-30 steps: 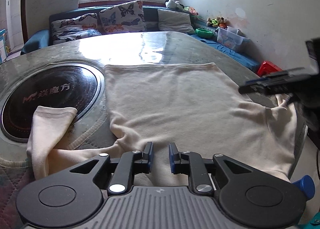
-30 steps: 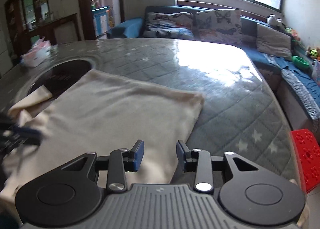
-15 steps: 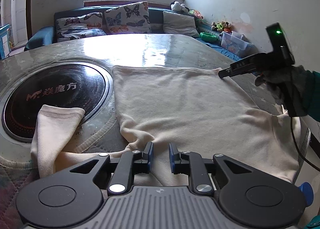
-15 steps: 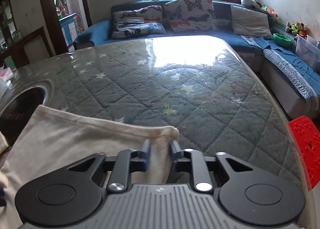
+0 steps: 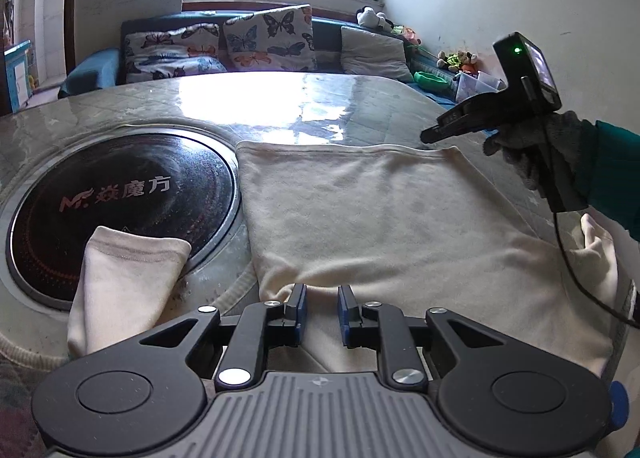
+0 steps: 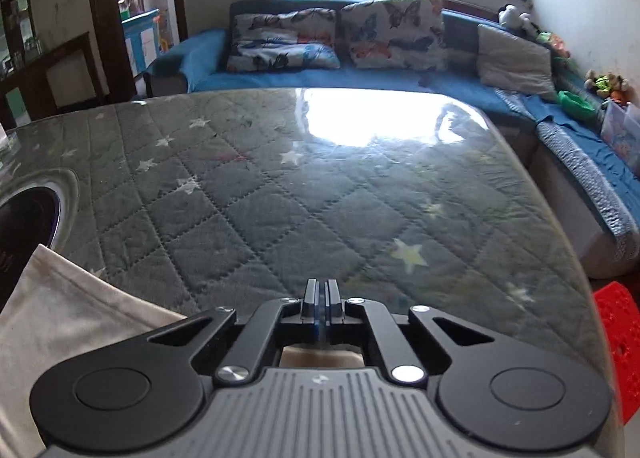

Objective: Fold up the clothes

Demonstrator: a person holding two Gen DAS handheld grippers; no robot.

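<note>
1. A cream garment is seen spread flat over the middle and right of the left wrist view, lying on a quilted, glossy table.
2. One sleeve of the garment is seen at lower left, lying partly over a round black induction plate set into the table.
3. The left gripper is seen at bottom centre of its own view, with its blue-padded jaws narrowly apart and nothing between them; the near edge of the garment lies just beyond and beneath the tips.
4. The right gripper is seen at the upper right of the left wrist view, held by a gloved hand in a teal sleeve, with its tip at the far right corner of the garment.
5. In the right wrist view the right gripper is seen at bottom centre with its jaws pressed together; a strip of cream cloth shows just behind them, but whether cloth is pinched cannot be told.
6. The garment's edge is seen at lower left of that view.
7. A blue sofa with butterfly cushions is seen beyond the table.
</note>
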